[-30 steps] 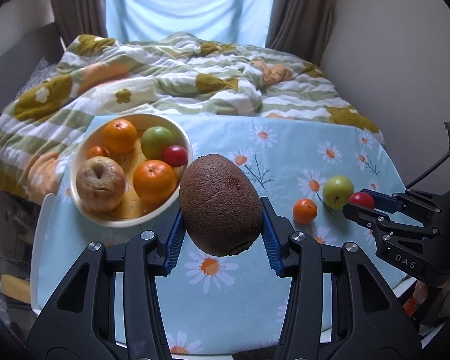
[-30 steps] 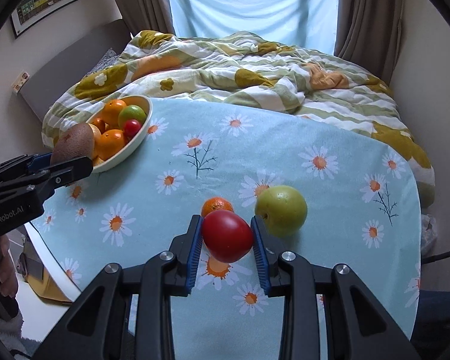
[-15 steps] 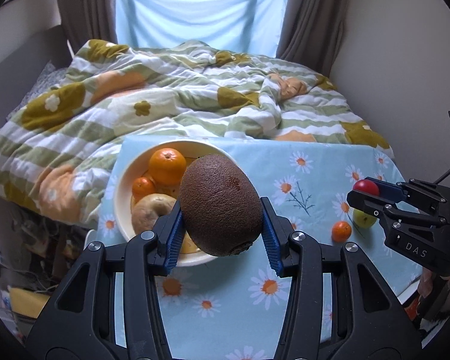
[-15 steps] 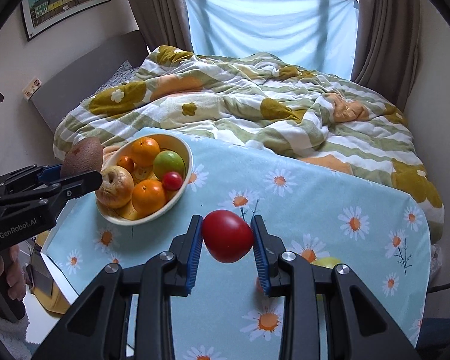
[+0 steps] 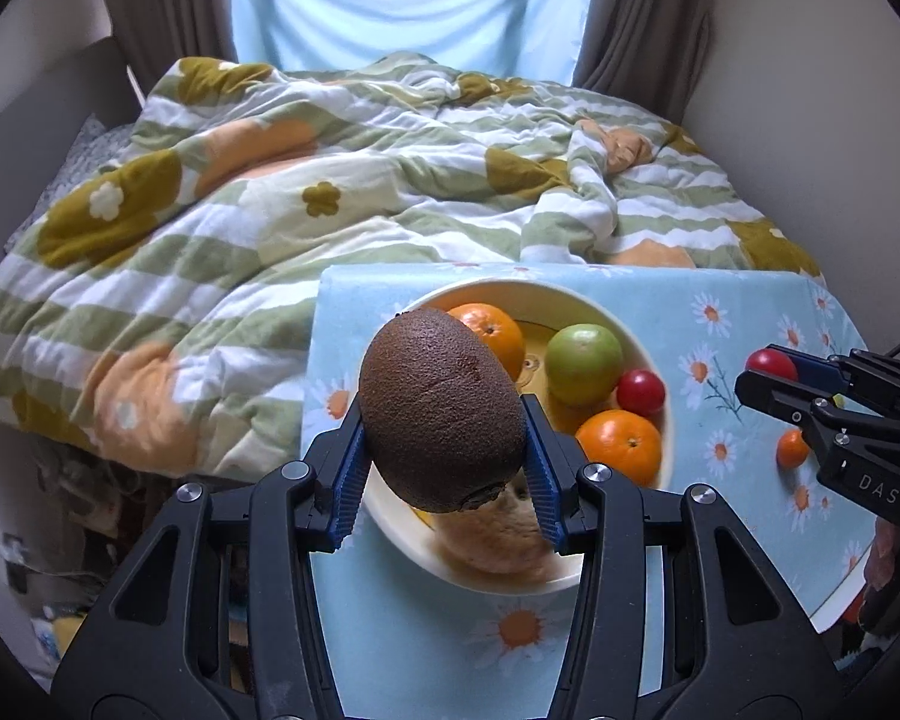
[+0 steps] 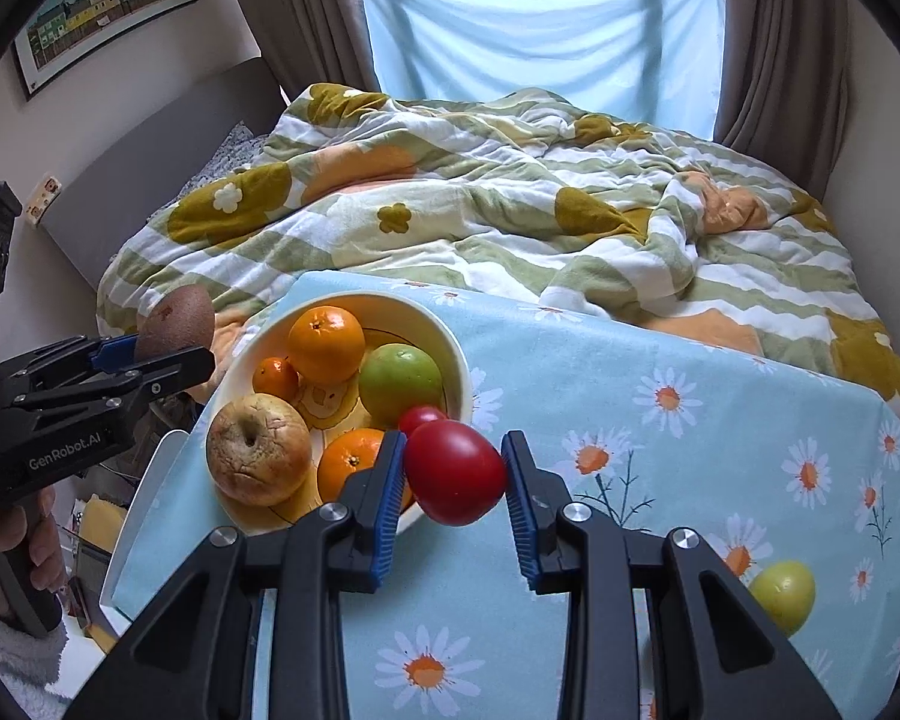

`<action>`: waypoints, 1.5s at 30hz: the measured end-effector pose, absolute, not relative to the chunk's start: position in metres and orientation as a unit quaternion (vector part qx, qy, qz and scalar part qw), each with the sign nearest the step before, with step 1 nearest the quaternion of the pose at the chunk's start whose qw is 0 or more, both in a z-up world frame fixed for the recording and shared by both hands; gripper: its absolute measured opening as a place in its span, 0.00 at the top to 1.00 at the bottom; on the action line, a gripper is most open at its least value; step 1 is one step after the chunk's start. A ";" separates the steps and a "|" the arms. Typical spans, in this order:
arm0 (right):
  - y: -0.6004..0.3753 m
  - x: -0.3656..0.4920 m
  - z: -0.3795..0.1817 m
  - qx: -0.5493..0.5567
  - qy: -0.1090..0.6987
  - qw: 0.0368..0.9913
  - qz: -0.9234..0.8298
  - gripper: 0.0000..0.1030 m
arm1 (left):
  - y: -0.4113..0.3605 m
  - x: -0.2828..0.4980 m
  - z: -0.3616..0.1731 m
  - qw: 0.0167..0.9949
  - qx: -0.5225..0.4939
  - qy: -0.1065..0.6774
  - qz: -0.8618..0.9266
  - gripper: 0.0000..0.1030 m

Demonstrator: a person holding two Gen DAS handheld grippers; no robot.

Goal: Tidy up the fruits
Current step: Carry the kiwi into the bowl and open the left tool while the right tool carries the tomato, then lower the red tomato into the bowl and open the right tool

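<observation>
The left gripper (image 5: 444, 468) pinches a brown kiwi (image 5: 441, 411) between its blue pads; the kiwi hangs above the near rim of the cream bowl (image 5: 648, 354). Beyond the jaws, inside the bowl, lie two oranges, a green apple (image 5: 585, 363) and a small red fruit; a wrinkled apple (image 5: 498, 537) sits just below the kiwi. The right gripper (image 6: 453, 471) holds a red tomato (image 6: 455, 473), though a thin gap shows at the right pad, beside the bowl's edge. To the right of its jaws, another green apple (image 6: 783, 594) rests on the daisy tablecloth (image 6: 660, 360).
</observation>
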State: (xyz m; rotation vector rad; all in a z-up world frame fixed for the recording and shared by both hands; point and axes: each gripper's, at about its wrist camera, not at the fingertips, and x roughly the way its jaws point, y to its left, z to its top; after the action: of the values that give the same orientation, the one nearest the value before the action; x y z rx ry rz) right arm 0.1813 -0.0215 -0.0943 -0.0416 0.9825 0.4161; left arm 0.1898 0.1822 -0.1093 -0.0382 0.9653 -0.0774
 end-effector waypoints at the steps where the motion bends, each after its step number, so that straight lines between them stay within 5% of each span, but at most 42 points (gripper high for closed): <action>1: -0.018 0.183 -0.096 -0.019 0.470 0.860 0.196 0.71 | 0.187 0.192 -0.114 0.883 -0.018 0.468 -0.039 0.49; 19: 0.004 0.194 -0.114 -0.011 0.488 0.856 0.171 0.71 | 0.211 0.221 -0.154 0.862 -0.009 0.502 -0.069 0.48; 20: 0.004 0.195 -0.113 -0.010 0.488 0.856 0.170 0.71 | 0.211 0.221 -0.153 0.863 -0.010 0.501 -0.067 0.42; 22: 0.004 0.196 -0.112 -0.010 0.486 0.858 0.168 0.71 | 0.212 0.220 -0.147 0.870 -0.012 0.488 -0.068 0.05; 23: 0.003 0.196 -0.111 -0.010 0.485 0.858 0.167 0.71 | 0.212 0.219 -0.142 0.874 -0.015 0.480 -0.070 0.00; 45: 0.051 0.212 -0.104 -0.038 0.475 0.848 0.234 0.71 | 0.211 0.164 -0.118 0.868 -0.028 0.494 -0.038 0.00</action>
State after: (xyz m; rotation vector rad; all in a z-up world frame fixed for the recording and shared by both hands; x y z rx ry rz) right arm 0.2118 0.0509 -0.1038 -0.0800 1.0004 0.4927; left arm 0.1636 0.2113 -0.1182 -0.0590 1.0346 -0.0801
